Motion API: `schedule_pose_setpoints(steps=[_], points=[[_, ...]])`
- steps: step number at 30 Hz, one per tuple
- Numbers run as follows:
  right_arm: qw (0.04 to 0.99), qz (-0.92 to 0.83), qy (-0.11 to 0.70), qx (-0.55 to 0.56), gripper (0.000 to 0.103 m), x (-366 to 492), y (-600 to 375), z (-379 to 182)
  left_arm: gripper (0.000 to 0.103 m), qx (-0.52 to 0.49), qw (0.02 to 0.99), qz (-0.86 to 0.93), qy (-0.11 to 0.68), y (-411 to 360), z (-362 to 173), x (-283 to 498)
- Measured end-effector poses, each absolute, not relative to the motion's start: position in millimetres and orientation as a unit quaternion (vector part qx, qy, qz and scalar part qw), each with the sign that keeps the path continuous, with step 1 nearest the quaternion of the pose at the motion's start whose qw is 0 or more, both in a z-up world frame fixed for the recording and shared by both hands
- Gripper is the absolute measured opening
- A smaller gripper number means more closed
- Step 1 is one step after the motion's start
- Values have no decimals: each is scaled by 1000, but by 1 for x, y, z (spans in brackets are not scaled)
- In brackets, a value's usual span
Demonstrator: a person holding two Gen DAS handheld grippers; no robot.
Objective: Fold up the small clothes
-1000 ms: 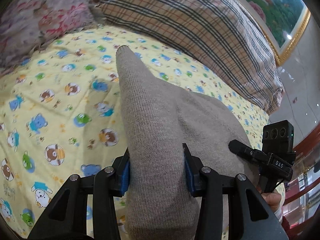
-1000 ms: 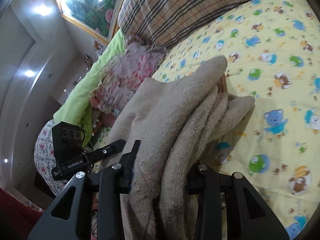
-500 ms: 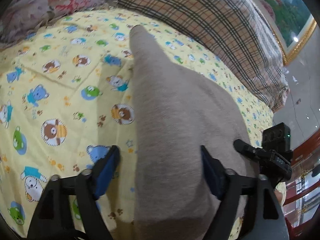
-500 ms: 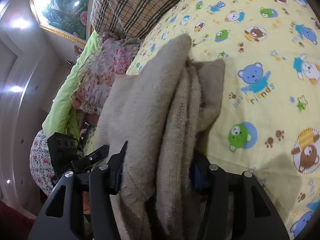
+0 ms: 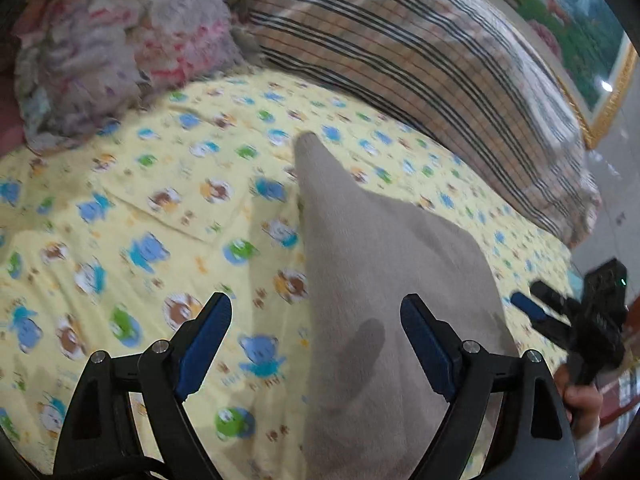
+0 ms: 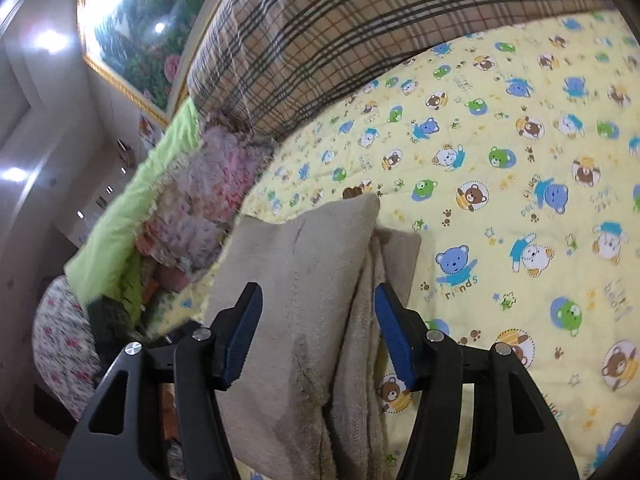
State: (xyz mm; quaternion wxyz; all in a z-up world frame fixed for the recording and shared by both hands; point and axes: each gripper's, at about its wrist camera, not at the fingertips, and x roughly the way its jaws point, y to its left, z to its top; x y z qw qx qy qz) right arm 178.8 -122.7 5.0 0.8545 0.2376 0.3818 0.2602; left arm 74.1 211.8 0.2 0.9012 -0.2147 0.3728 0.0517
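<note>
A beige knitted garment (image 5: 372,280) lies folded on the yellow bear-print bed sheet (image 5: 140,208). My left gripper (image 5: 316,316) is open, its blue pads apart, with the garment lying between them and touching neither. In the right wrist view the garment (image 6: 304,280) shows as stacked folded layers. My right gripper (image 6: 318,308) is open too, its pads standing either side of the layers. The right gripper also shows at the right edge of the left wrist view (image 5: 576,312).
A plaid pillow (image 5: 420,52) lies along the far side of the bed, and a floral cushion (image 5: 120,40) lies at the far left. A green blanket (image 6: 132,208) hangs beyond the cushion. A framed picture (image 6: 140,28) hangs on the wall.
Both grippers were shut on the garment a second ago. Both have opened and let it go, and the garment has settled lower onto the sheet.
</note>
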Motion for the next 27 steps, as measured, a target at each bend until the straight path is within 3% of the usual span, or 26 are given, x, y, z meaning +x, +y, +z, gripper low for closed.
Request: schedule_pose_setpoints(steps=[6, 9, 20, 22, 27], points=[[846, 246, 424, 208, 46, 198, -101, -15, 87, -175, 900, 89, 390, 210, -7, 92], [847, 238, 429, 203, 35, 204, -96, -21, 87, -165, 901, 95, 391, 209, -12, 93], [867, 240, 406, 162, 31, 204, -83, -9, 87, -169, 899, 98, 391, 208, -18, 95], [858, 257, 415, 158, 13, 205, -76, -13, 87, -166, 899, 99, 393, 205, -20, 96], [872, 254, 386, 159, 11, 199, -81, 3, 86, -152, 902, 87, 394, 197, -9, 101]])
